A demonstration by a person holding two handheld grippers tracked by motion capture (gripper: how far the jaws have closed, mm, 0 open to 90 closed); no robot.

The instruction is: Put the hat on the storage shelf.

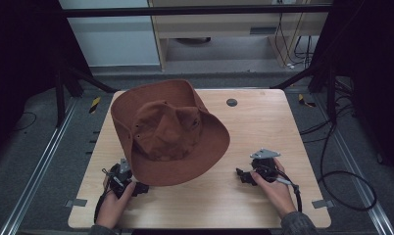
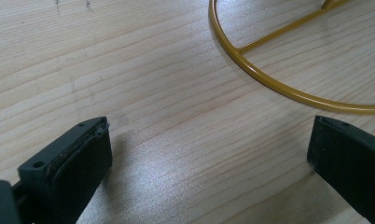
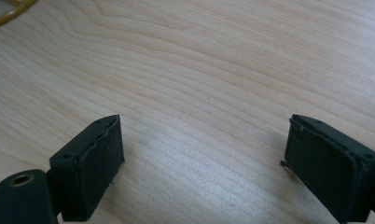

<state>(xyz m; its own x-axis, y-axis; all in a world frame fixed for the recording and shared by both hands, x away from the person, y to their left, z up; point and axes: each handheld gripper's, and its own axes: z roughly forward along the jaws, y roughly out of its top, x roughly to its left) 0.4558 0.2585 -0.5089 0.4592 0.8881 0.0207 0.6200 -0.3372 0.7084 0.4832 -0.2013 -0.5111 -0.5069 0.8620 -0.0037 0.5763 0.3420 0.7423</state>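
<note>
A rust-brown wide-brimmed hat (image 1: 168, 129) stands raised over the left middle of the wooden table (image 1: 263, 122). A yellow wire ring (image 2: 269, 81) lies flat on the wood; the high view has the hat covering it. My left gripper (image 1: 136, 187) rests on the table at the front left, partly under the hat's brim. In the left gripper view it (image 2: 209, 158) is open, with bare wood between its jaws and the ring just ahead. My right gripper (image 1: 243, 176) rests at the front right, clear of the hat. It (image 3: 204, 163) is open and holds nothing, and the ring (image 3: 10, 11) shows at the top left.
A small dark round disc (image 1: 232, 102) is set in the table near the far edge. Grey tape tabs (image 1: 321, 203) mark the front corners. Black cables (image 1: 342, 176) loop on the floor at the right. Black frame legs (image 1: 62, 78) stand at both far sides.
</note>
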